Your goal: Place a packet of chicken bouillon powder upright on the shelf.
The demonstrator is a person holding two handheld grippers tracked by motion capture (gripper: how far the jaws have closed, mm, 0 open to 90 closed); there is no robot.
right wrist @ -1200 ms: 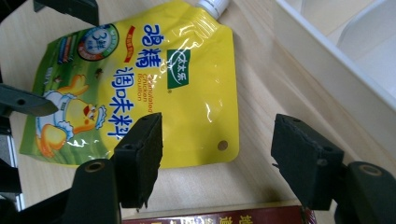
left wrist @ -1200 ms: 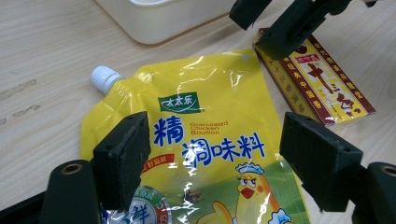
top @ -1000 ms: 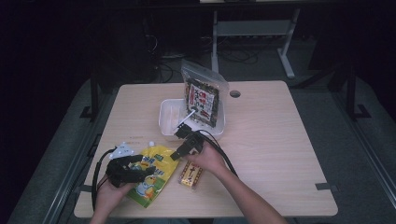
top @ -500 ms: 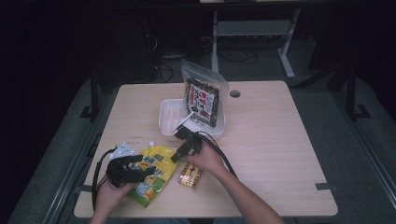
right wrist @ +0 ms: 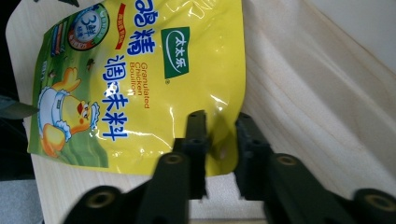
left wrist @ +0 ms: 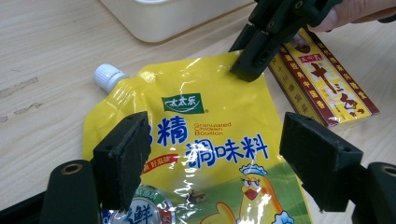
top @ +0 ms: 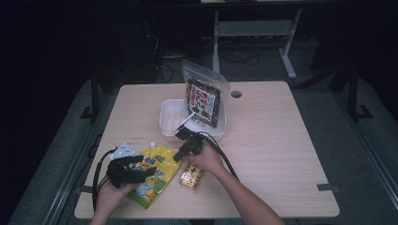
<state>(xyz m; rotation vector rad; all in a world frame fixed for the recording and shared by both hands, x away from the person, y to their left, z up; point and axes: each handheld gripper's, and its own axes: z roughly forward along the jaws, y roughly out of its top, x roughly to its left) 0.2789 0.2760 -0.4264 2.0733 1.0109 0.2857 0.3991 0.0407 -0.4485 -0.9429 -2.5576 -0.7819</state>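
A yellow chicken-bouillon pouch [top: 152,176] [left wrist: 210,154] [right wrist: 140,84] with a white cap [left wrist: 108,75] lies flat near the table's front left. My left gripper [top: 145,172] [left wrist: 219,149] is open, its jaws spread wide just above the pouch's middle. From the right, my right gripper [top: 178,157] [right wrist: 219,130] [left wrist: 250,70] reaches in. Its jaws are nearly together, pinching the pouch's edge at the corner away from the cap. A brown and gold box [top: 191,174] [left wrist: 327,84] lies right of the pouch, under the right hand.
A white plastic container [top: 169,122] [left wrist: 177,18] stands behind the pouch, mid-table. A dark snack bag [top: 202,101] leans upright in it. A cable hole [top: 236,94] sits near the far edge. Bare wood spreads across the right half of the table [top: 281,150].
The right gripper has edged slightly left and down onto the pouch's corner. The left gripper and the pouch have hardly moved.
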